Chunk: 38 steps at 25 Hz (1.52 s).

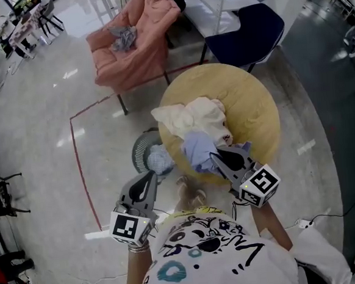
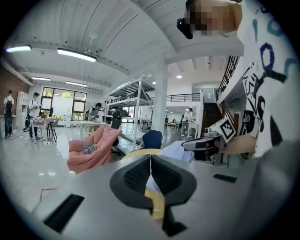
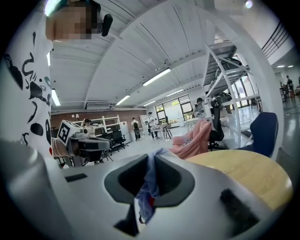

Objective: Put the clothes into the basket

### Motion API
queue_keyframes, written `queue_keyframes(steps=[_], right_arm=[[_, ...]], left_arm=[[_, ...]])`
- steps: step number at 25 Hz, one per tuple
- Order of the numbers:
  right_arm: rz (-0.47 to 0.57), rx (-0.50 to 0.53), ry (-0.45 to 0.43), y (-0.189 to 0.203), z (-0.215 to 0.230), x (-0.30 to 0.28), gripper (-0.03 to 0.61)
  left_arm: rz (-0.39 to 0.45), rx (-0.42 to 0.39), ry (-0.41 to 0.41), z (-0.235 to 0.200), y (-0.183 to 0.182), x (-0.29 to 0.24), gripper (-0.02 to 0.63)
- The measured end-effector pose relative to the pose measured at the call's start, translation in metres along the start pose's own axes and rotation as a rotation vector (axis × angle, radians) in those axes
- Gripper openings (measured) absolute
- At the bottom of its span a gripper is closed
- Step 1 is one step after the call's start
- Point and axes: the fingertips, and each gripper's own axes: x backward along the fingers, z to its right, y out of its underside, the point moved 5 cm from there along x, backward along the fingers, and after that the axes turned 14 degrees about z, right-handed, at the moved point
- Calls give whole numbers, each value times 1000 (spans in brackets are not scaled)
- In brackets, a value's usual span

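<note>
Light-blue garment (image 1: 198, 150) lies bunched at the near left edge of a round, pale wooden tabletop (image 1: 254, 111). A fold of it is pinched between the jaws of the right tool (image 1: 218, 158). The right gripper view shows the jaws of that tool (image 3: 151, 161) closed on the blue fabric (image 3: 149, 187), which hangs down through the slit behind the tips.

Closest to the camera is the person's white T-shirt with black and teal print (image 1: 210, 252), with a tool in each hand and a marker cube on each. The left tool (image 1: 151, 175) points out over the floor toward a grey round slatted basket (image 1: 139, 150). Its jaws (image 2: 151, 159) are pressed together at the tips. A sliver of pale cloth and a yellow strip show in the slit behind them, and whether anything is gripped there cannot be told.

The basket stands on the pale polished floor (image 1: 38, 155), just beside the tabletop's left edge. A crumpled pale-blue cloth (image 1: 160, 159) sits in it, near the left tool's tips.

Behind the blue garment and touching it, a cream-white cloth (image 1: 191, 117) is heaped toward the tabletop's left edge.

Farther off, a red line (image 1: 78, 158) runs across the floor. Beyond it is a pink armchair (image 1: 139, 43) with a small grey cloth (image 1: 123, 37) on its seat. A dark blue chair (image 1: 245, 32) stands past the tabletop's far edge.
</note>
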Motion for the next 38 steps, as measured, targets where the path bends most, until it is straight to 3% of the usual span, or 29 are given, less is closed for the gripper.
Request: queue_keyframes(steps=[8, 16, 20, 25, 38], right_arm=[[13, -17, -62, 9, 7, -2, 54], [22, -3, -73, 12, 6, -9, 54], [24, -3, -80, 13, -23, -24, 54], [29, 12, -88, 8, -66, -62, 54], [22, 4, -103, 18, -117, -160, 52]], left_arm=[[-67, 5, -65, 14, 7, 13, 17], [5, -16, -42, 5, 4, -9, 15], [34, -27, 12, -2, 1, 7, 17], [42, -22, -28, -54, -11, 44, 15], [59, -21, -63, -175, -15, 80, 15]])
